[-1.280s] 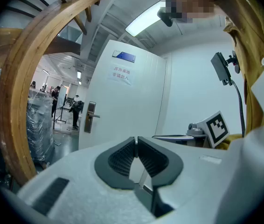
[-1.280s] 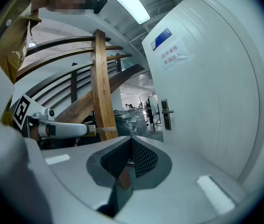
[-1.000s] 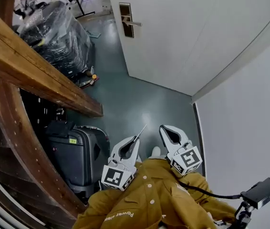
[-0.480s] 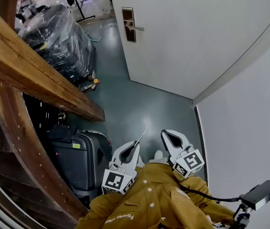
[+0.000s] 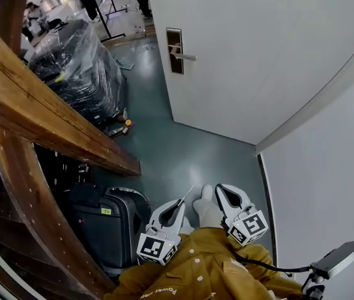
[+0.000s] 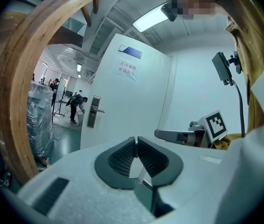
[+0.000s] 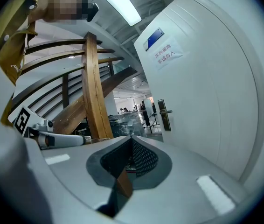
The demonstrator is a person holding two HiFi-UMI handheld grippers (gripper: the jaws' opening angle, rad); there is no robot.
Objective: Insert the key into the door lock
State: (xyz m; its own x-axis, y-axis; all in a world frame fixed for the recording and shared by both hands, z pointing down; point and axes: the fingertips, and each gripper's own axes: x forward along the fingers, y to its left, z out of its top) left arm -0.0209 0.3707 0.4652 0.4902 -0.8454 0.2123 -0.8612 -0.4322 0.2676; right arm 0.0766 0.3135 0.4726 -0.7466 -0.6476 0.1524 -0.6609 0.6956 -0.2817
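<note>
Teal-floored hall, white door [image 5: 258,49] ahead: approach step, left gripper [image 5: 177,205] pinching the key [image 5: 186,195], right gripper [image 5: 221,190] pressed together empty, lock plate [image 5: 175,50] well beyond both; next, probably carry key forward to keyhole.

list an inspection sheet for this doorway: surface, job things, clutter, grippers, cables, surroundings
surface: grey-green floor, glossy.
job's things: key, thin blade sticking out of the left gripper; lock plate with handle on the white door, key well short of it.
clutter: dark suitcase; wrapped pallet.
grippers: left gripper shut on key; right gripper shut, empty.
cables: black cable running from the right gripper side towards a stand-mounted device.
surroundings: wooden beam; white wall.
</note>
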